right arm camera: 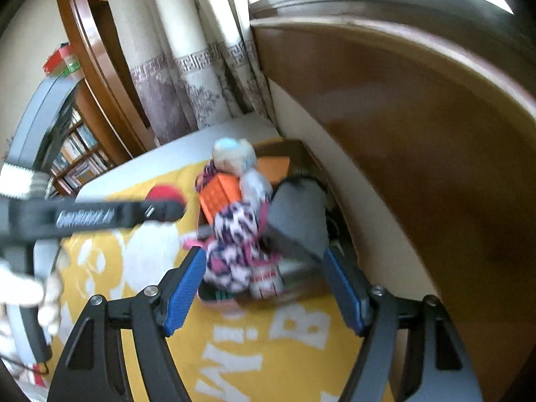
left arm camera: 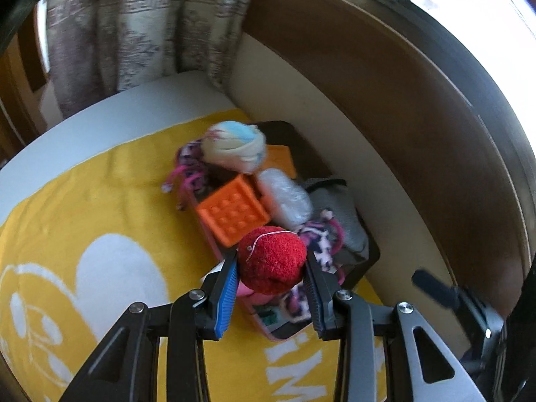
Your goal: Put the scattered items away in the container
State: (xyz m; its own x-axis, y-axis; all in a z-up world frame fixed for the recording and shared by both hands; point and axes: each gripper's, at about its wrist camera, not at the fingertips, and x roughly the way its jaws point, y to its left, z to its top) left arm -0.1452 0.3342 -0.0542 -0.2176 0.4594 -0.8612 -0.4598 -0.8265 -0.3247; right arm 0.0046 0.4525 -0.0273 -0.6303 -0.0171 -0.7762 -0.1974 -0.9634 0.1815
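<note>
My left gripper (left arm camera: 272, 257) is shut on a fuzzy red ball (left arm camera: 271, 268), held just above the near left rim of the dark container (left arm camera: 288, 133). The container holds an orange studded cube (left arm camera: 231, 216), a pastel yarn ball (left arm camera: 234, 149), a bubble-wrap bundle (left arm camera: 286, 199), grey cloth (left arm camera: 338, 214) and pink patterned fabric (left arm camera: 318, 241). My right gripper (right arm camera: 266, 286) stands open over the container (right arm camera: 278, 150), above the patterned fabric (right arm camera: 231, 241) and grey cloth (right arm camera: 298, 214), gripping nothing. In the right wrist view the left gripper (right arm camera: 164, 210) reaches in from the left with the red ball (right arm camera: 164, 191).
The container sits on a yellow blanket (left arm camera: 100, 201) with white lettering, against a cream and brown headboard (left arm camera: 385, 107). Curtains (left arm camera: 134, 33) hang behind. A bookshelf (right arm camera: 77, 157) and a wooden door frame (right arm camera: 90, 67) stand at the left. The right gripper's body (left arm camera: 445, 294) shows at the lower right.
</note>
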